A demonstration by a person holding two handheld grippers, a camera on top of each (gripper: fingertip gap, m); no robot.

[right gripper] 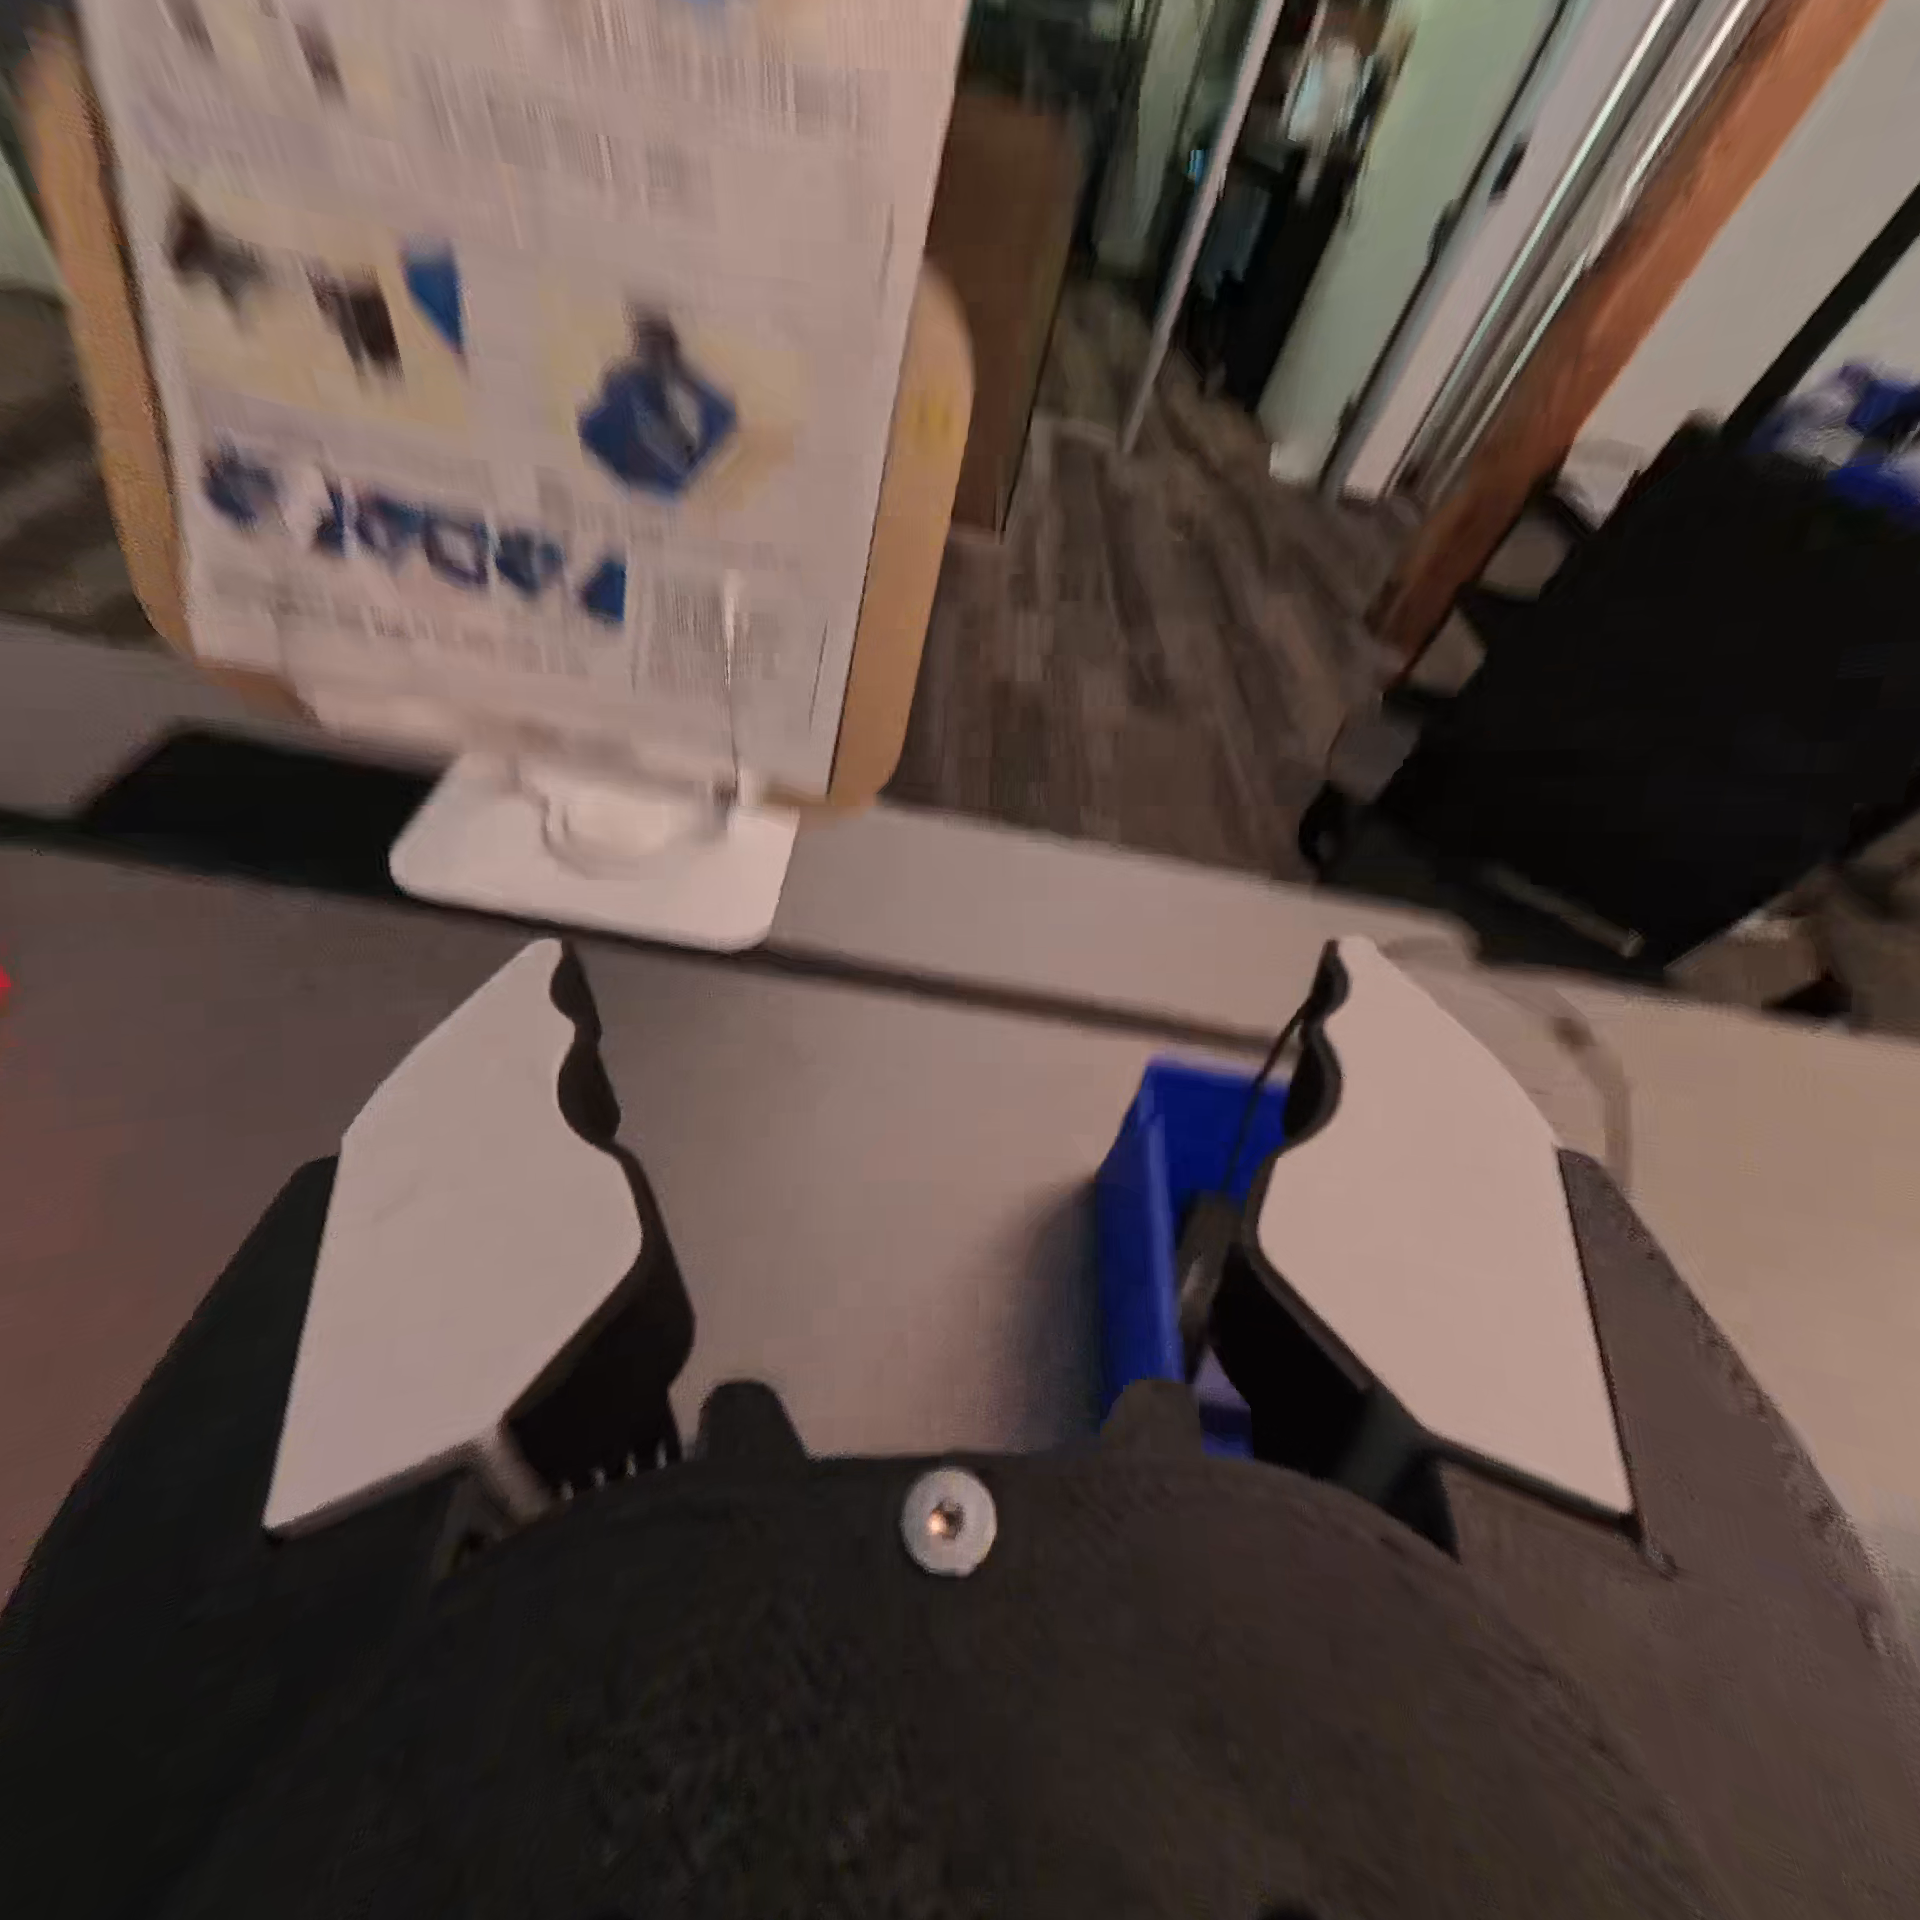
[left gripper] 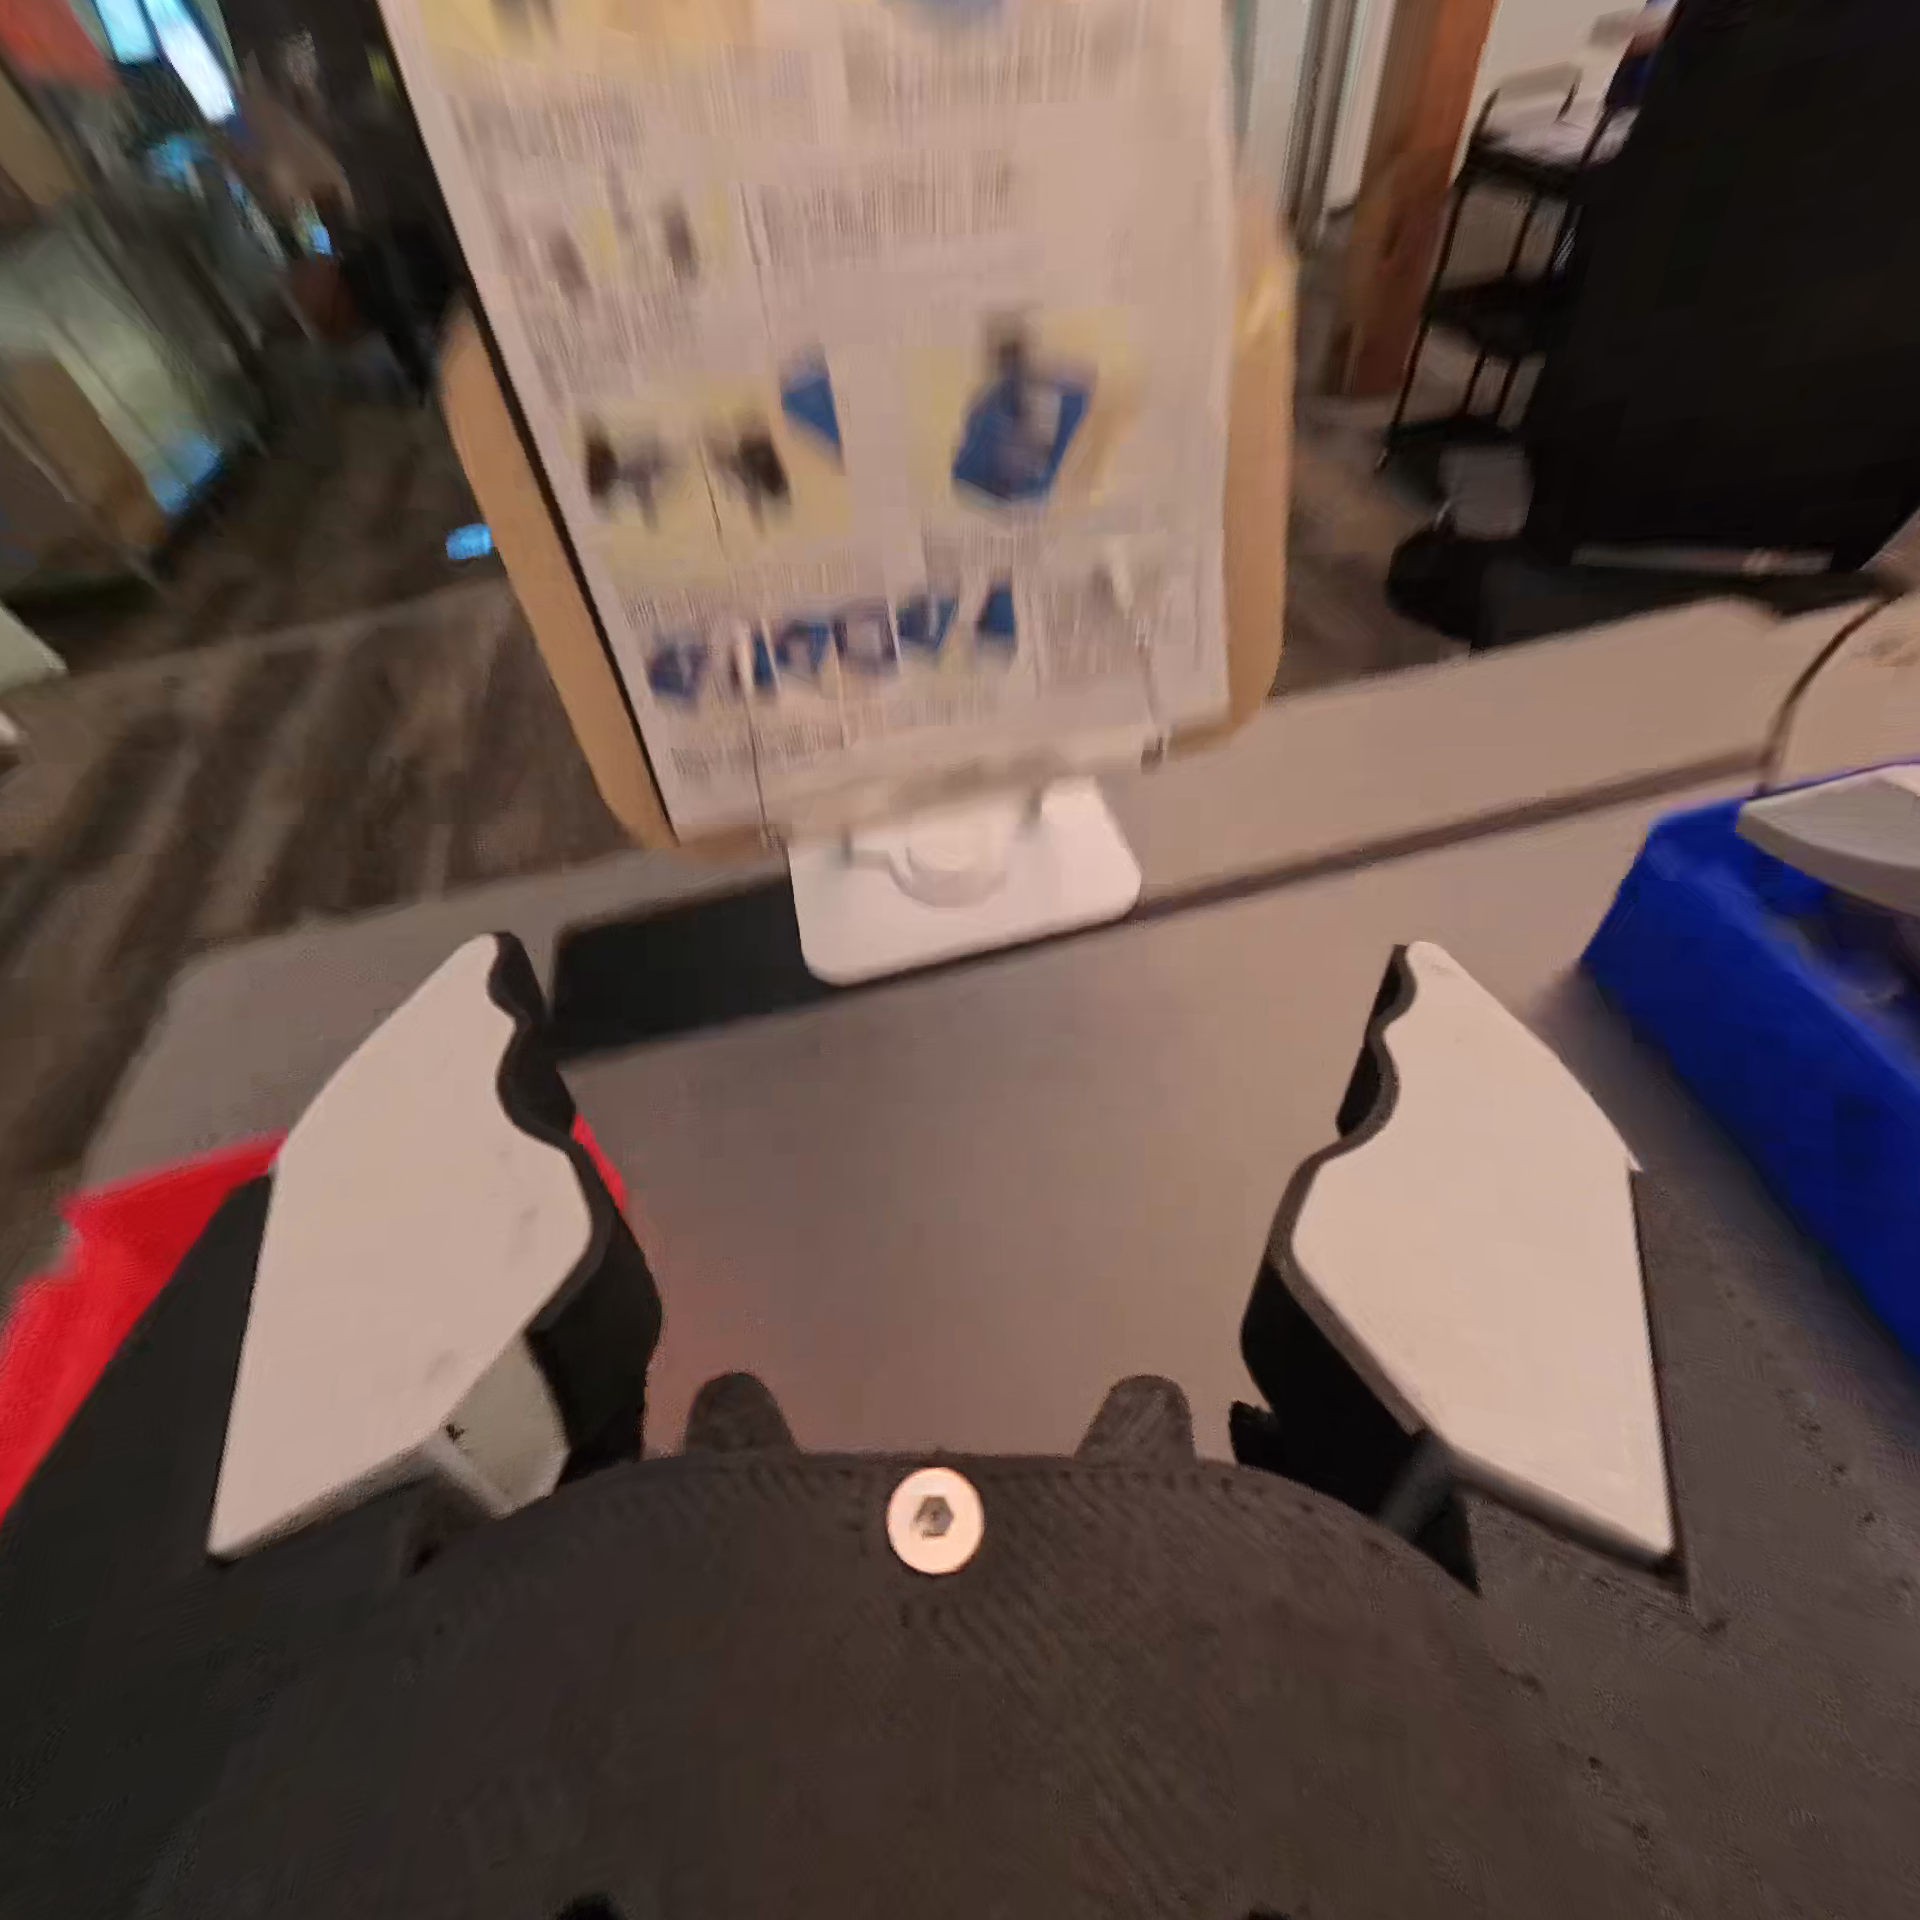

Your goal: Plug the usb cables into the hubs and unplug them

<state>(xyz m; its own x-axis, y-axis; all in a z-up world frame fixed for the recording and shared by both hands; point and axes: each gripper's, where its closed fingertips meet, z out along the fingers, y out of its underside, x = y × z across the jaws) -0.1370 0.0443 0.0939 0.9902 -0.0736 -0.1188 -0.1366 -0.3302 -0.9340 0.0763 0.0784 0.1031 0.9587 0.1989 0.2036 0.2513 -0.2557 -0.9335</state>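
Both views are motion-blurred. My left gripper [left gripper: 951, 961] is open and empty above the grey table [left gripper: 935, 1195]. A red and black thing [left gripper: 135, 1268] lies under its left finger, partly hidden. My right gripper [right gripper: 945, 961] is open and empty. A blue bin [right gripper: 1153, 1226] sits under its right finger, with a thin black cable [right gripper: 1252, 1122] and a dark plug-like piece [right gripper: 1205, 1257] in it. The same blue bin [left gripper: 1766, 1060] shows at the right of the left wrist view, with a grey piece [left gripper: 1839, 842] over it. No hub is clearly visible.
A printed sheet on a brown board [left gripper: 862, 395] stands on a white base [left gripper: 966, 883] at the table's far edge; it also shows in the right wrist view [right gripper: 499, 364]. A black mat [left gripper: 675, 966] lies beside the base. Dark floor and black furniture [right gripper: 1683, 727] lie beyond.
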